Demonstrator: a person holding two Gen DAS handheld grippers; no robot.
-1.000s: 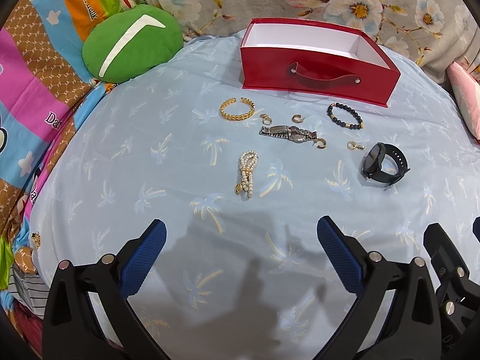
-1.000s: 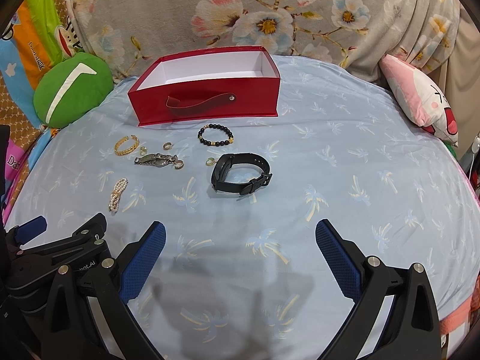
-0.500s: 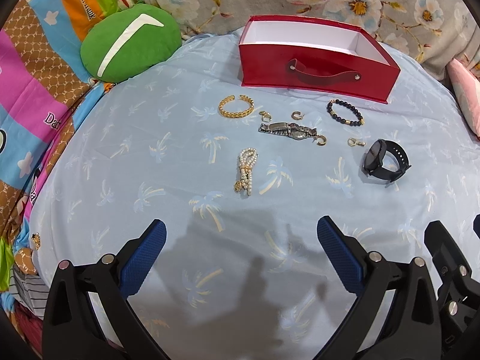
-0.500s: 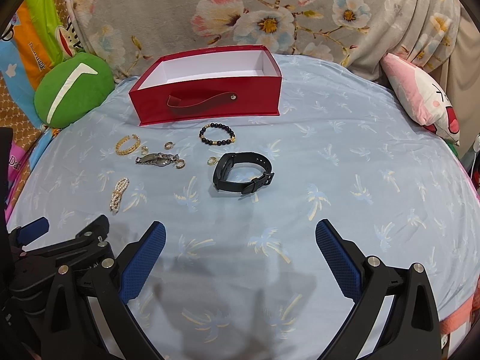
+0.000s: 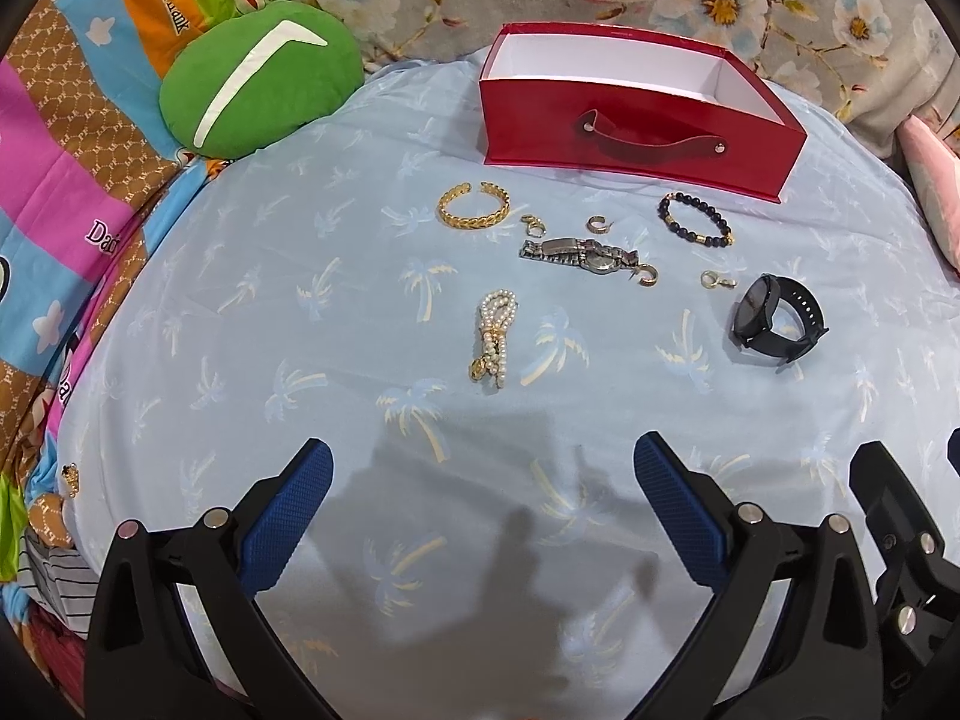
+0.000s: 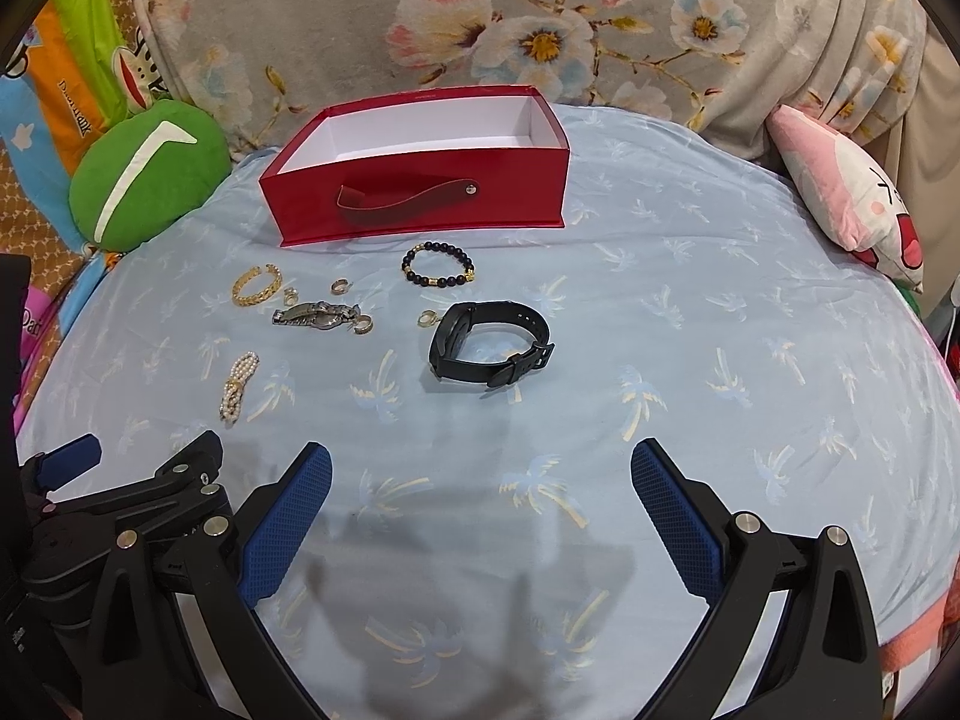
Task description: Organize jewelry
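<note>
Both the left gripper (image 5: 480, 483) and right gripper (image 6: 480, 483) are held wide apart and empty above the bedsheet (image 6: 690, 330), since the jewelry (image 5: 576, 255) is laid out before the empty red box (image 5: 630, 120), none yet stowed.

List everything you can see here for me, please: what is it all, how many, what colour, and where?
box: 1, red, white inside, far end of sheet
bangle: 1, gold, front of box, left
beaded bracelet: 1, dark, front of box, right
metal watch: 1, silver, middle
small rings: 4, gold, around metal watch
pearl bracelet: 1, white, nearest left gripper
black watch: 1, on its side, right
green cushion: 1, far left
pink cushion: 1, far right
sheet: 1, light blue
left gripper: open
right gripper: open
</note>
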